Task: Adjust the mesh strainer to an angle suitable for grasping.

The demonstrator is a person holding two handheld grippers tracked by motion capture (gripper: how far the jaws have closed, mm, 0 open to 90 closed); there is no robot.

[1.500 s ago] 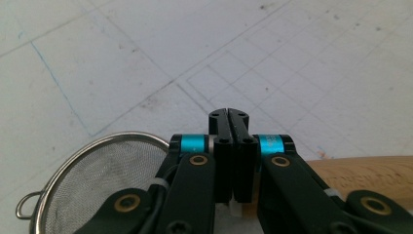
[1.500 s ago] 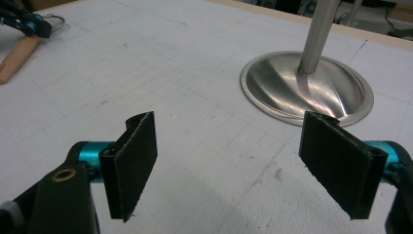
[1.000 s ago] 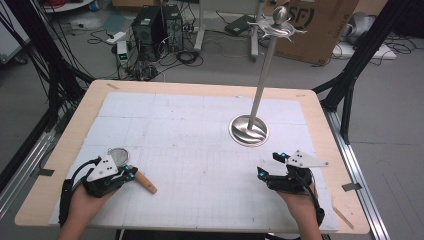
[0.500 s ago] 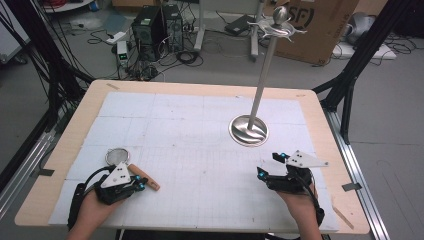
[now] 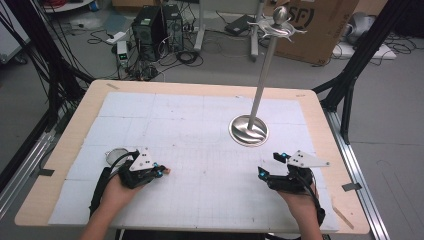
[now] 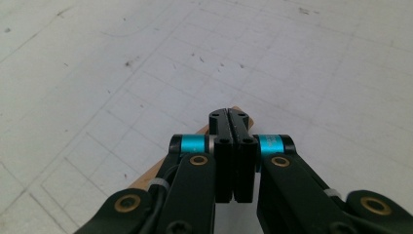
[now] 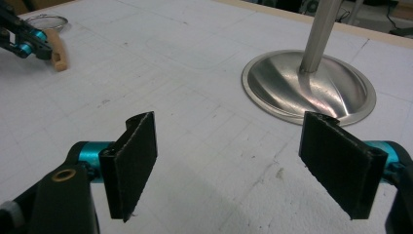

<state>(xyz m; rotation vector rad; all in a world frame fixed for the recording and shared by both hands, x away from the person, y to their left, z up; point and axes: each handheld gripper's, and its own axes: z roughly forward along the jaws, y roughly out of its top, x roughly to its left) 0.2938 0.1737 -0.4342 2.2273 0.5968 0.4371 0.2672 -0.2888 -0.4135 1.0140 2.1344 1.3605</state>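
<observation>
A small metal strainer (image 5: 113,156) with a wooden handle (image 5: 167,171) lies at the table's front left. My left gripper (image 5: 161,171) sits right over that handle, and just the handle's tip pokes out past it. In the left gripper view my left gripper (image 6: 229,115) has its jaws pressed together, with the wooden handle (image 6: 146,178) running underneath them, not between them. My right gripper (image 5: 270,165) rests at the front right, and in its own view my right gripper (image 7: 231,127) is open and empty, facing the stand's round base (image 7: 341,92).
A tall metal stand (image 5: 248,131) with a pole and hooked top (image 5: 280,21) rises right of centre. The white gridded mat (image 5: 200,125) covers the wooden table (image 5: 65,130). Cables, a computer and a cardboard box are on the floor beyond.
My left gripper has slid to the right, from beside the strainer ring to over the wooden handle, hiding most of it. The right gripper has stayed still.
</observation>
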